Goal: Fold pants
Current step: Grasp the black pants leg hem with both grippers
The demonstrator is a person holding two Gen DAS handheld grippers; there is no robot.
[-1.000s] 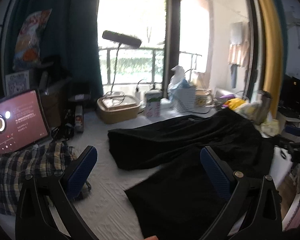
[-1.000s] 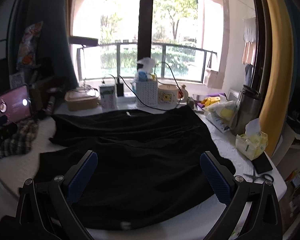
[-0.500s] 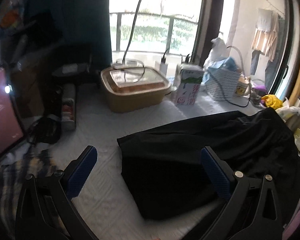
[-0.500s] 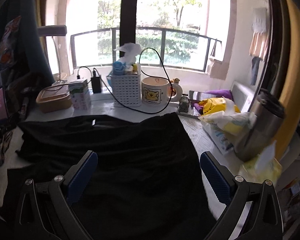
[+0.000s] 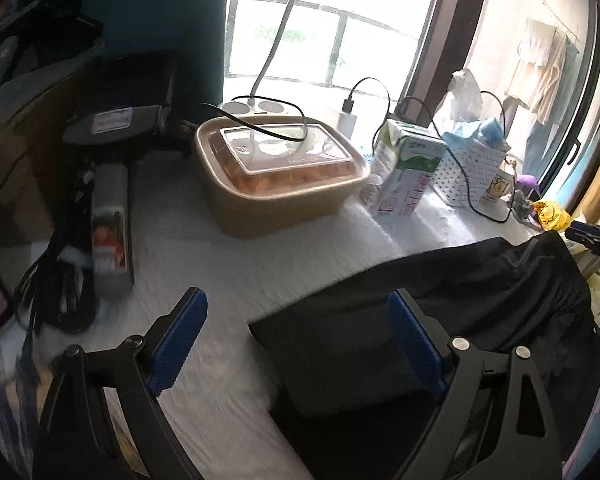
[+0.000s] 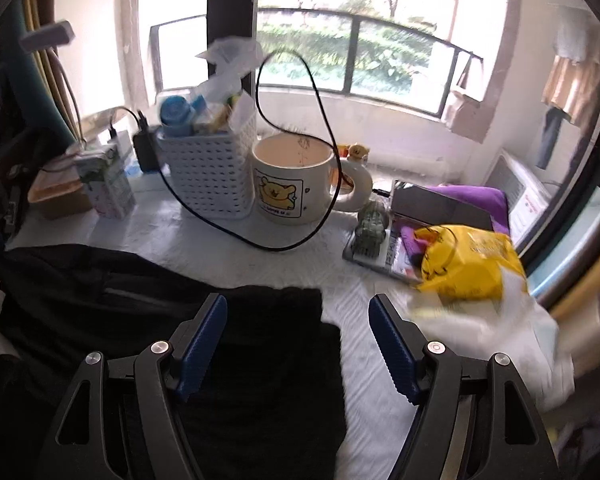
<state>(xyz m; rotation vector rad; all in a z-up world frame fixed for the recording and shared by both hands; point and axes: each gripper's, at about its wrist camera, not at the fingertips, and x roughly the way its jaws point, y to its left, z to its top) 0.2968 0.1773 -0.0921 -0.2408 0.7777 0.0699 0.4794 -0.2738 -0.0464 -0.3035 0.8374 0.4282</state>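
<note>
Left-wrist view, from left to right, taking the brown lidded container [image 5: 278, 172] as landmark: well left of it a dark cylindrical can [image 5: 110, 228] lies on the white table cover [image 5: 228, 264], blurred, with a tangle of black cord just nearer the camera. A milk carton [image 5: 408, 172] stands just right of the container, then a white perforated basket [image 5: 474, 170], then a bear-print mug [image 5: 500, 186]. Below and right of the container, the black pants [image 5: 440, 304] lie spread on the cover. The left gripper [image 5: 296, 344] hangs over their left hem corner; its jaws have just been closing a little yet stand wide apart, 1 blue pad over bare cover, the other over the cloth, neither pressing on it.

Right-wrist view, again from left: the same carton [image 6: 108, 184], basket [image 6: 208, 172] and mug [image 6: 292, 184] stand in a row, a black cable looping over the mug. The pants [image 6: 132, 316] fill the lower left. The right gripper [image 6: 300, 344] has just been narrowing its jaws; they remain apart, straddling the pants' right edge without gripping. A yellow bag [image 6: 472, 264] lies farthest right.
</note>
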